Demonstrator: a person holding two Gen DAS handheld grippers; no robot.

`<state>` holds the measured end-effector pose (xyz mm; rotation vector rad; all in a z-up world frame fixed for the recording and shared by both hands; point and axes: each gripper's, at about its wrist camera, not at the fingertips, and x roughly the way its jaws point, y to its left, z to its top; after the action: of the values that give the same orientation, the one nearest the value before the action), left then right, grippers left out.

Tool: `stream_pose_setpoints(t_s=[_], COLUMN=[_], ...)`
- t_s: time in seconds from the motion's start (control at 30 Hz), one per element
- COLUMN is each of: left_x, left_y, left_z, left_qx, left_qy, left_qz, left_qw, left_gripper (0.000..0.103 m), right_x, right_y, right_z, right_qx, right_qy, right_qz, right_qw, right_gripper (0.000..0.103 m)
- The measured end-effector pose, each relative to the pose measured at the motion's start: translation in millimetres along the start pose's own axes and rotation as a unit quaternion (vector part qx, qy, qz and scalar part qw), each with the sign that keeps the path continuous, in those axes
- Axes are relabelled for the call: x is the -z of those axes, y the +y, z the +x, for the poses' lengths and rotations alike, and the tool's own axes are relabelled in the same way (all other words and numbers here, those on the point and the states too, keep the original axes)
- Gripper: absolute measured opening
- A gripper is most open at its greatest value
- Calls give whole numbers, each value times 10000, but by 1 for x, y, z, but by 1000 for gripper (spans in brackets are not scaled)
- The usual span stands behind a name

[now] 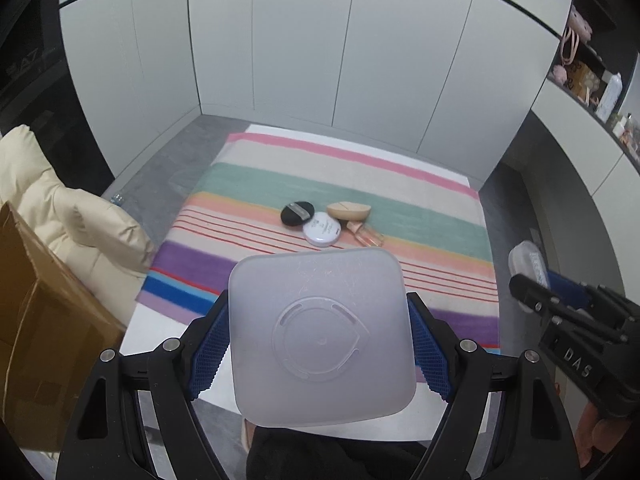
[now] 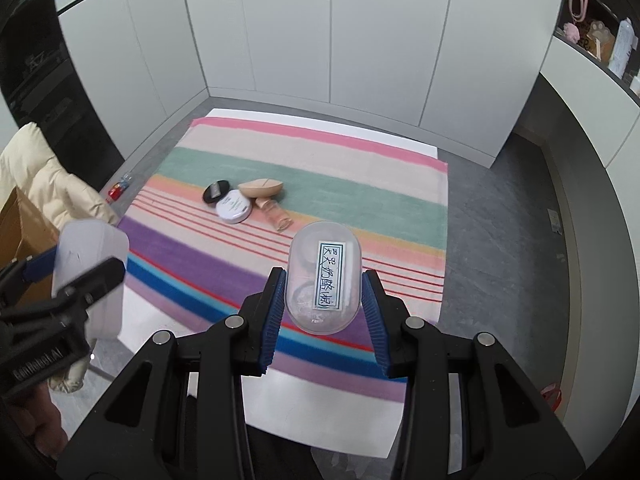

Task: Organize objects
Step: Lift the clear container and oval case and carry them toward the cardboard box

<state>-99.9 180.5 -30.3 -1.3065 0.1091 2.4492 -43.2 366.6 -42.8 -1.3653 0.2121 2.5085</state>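
Left gripper (image 1: 320, 340) is clamped on a frosted square container (image 1: 322, 334), blue pads pressed against its two side walls, base toward the camera, held up over the near edge of the table (image 1: 168, 328). Right gripper (image 2: 324, 300) is clenched on a clear oval box (image 2: 325, 280) with a handwritten label; the box's long axis points forward, away from the holder, pads on its long sides. Both containers are in the air, nothing inside as far as I can tell.

The loose items sit ahead of both grippers, mid-cloth on the striped cloth (image 2: 380, 200): black puff (image 2: 215, 191), white round compact (image 2: 234, 207), beige sponge (image 2: 260, 189), small pink bottle (image 2: 276, 214). All four are touching or just beside each other. The bottle's long axis runs diagonally, toward the right gripper.

The cluster lies ahead and slightly left of the right gripper, ahead and slightly right of the left one. The right looks nearer, my guess. Both are full, so a container likely has to be set down first.
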Motion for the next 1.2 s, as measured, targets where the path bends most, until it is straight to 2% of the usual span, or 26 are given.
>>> stream_pose_setpoints(t_s=[0.43,0.6,0.77,0.97,1.2], left_x=[15,16,16,18,22], left_y=[33,45,59,80,100], left_z=[-23,-24,-28,-32,-39], left_qx=[15,-5,-14,-44,-221], left_qy=[-265,-311,-392,-391,-503], left_qz=[131,109,28,-181,-167], left_qw=[9996,9995,9992,9991,9983], left_gripper=[83,83,83,83,83], right_x=[9,4,-8,-13,-20], right_y=[46,62,75,85,109], right_z=[-8,-9,-20,-17,-11], right_qx=[-186,-402,-555,-681,-777], right_qy=[-30,-26,-281,-251,-248], right_qz=[-505,-548,-540,-594,-693], right_qw=[9985,9977,9966,9956,9943], right_gripper=[40,40,40,40,40])
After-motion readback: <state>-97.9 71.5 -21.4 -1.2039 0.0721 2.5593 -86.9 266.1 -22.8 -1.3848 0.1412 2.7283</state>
